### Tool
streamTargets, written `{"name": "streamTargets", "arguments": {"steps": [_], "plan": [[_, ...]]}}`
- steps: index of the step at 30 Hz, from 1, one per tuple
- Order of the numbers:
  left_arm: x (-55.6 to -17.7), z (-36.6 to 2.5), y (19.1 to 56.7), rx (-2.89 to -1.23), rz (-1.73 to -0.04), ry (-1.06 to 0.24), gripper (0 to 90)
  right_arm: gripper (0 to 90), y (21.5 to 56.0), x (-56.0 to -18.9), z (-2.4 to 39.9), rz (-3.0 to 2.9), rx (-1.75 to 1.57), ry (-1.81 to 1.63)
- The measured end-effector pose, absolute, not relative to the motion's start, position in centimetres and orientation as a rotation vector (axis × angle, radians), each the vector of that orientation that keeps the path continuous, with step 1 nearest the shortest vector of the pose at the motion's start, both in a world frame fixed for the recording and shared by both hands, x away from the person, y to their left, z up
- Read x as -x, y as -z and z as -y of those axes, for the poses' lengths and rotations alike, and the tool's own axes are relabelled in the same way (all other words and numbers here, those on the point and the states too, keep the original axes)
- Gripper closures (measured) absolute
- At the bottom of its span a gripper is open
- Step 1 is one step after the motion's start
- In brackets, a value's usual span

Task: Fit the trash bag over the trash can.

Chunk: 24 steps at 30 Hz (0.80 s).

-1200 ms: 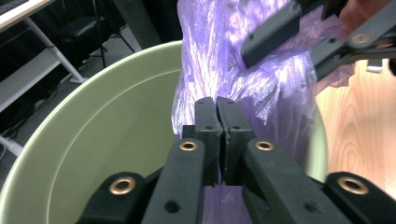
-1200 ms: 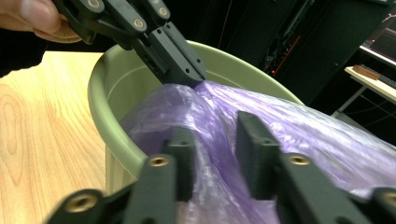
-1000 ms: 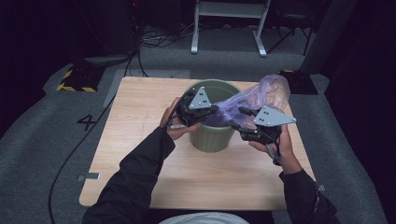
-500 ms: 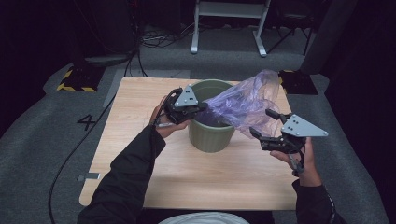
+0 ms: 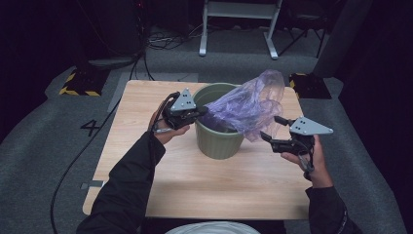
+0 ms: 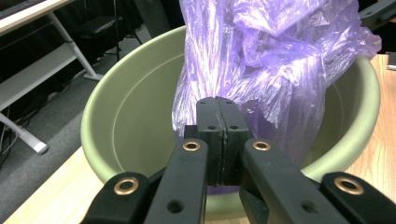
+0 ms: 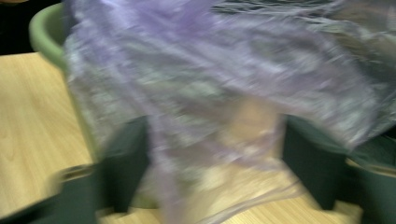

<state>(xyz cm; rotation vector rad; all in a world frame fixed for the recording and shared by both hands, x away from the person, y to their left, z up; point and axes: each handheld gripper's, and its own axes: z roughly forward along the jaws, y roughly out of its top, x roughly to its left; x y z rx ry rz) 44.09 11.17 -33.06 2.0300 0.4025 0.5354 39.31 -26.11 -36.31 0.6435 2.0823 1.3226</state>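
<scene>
On the wooden desk (image 5: 146,161) stands a green bin (image 5: 218,141), near the middle and a little toward the far edge. A purple plastic bag (image 5: 248,105) hangs partly inside it, its loose bulk billowing up over the rim on the person's right.

At the bin's left rim, the left tool (image 5: 198,112) is clenched on a gathered fold of the bag; in the left gripper view its two black jaws press flat together with the purple film (image 6: 224,70) pinched between them, just above the bin's inner wall (image 6: 135,116).

To the right of the bin, the right tool (image 5: 272,129) is held just beside the bag's hanging edge. Its jaws have just been closing and stand apart; the blurred right gripper view shows film (image 7: 219,116) draped between them, not yet pinched.
</scene>
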Motion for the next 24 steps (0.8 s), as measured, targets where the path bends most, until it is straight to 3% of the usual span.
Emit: {"name": "streamTargets", "arguments": {"steps": [4,7,8,9,13,19,24], "plan": [[-44.3,-11.4,33.3,-2.016,-0.433,-0.530,79.0,71.6,36.7,-38.9,25.3,-2.103,-0.580,-1.341],[-44.1,-11.6,33.3,-2.000,-0.426,-0.513,70.7,85.2,36.9,-38.5,24.8,-2.106,-0.538,-1.346],[-44.0,-11.6,33.2,-1.992,-0.435,-0.511,64.3,88.3,36.9,-38.4,24.7,-2.104,-0.532,-1.354],[-43.9,-11.7,33.1,-1.984,-0.442,-0.494,56.3,89.9,36.8,-38.2,24.6,-2.097,-0.515,-1.354],[-43.0,-10.9,32.5,-1.969,-0.407,-0.460,38.2,90.0,36.6,-37.3,23.9,-2.095,-0.472,-1.352],[-41.4,-8.2,32.2,-2.002,-0.293,-0.404,35.1,90.0,36.7,-36.5,22.9,-2.121,-0.421,-1.349],[-41.5,-6.9,32.6,-2.033,-0.272,-0.378,45.4,89.4,36.8,-36.1,22.5,-2.128,-0.402,-1.376]]}}
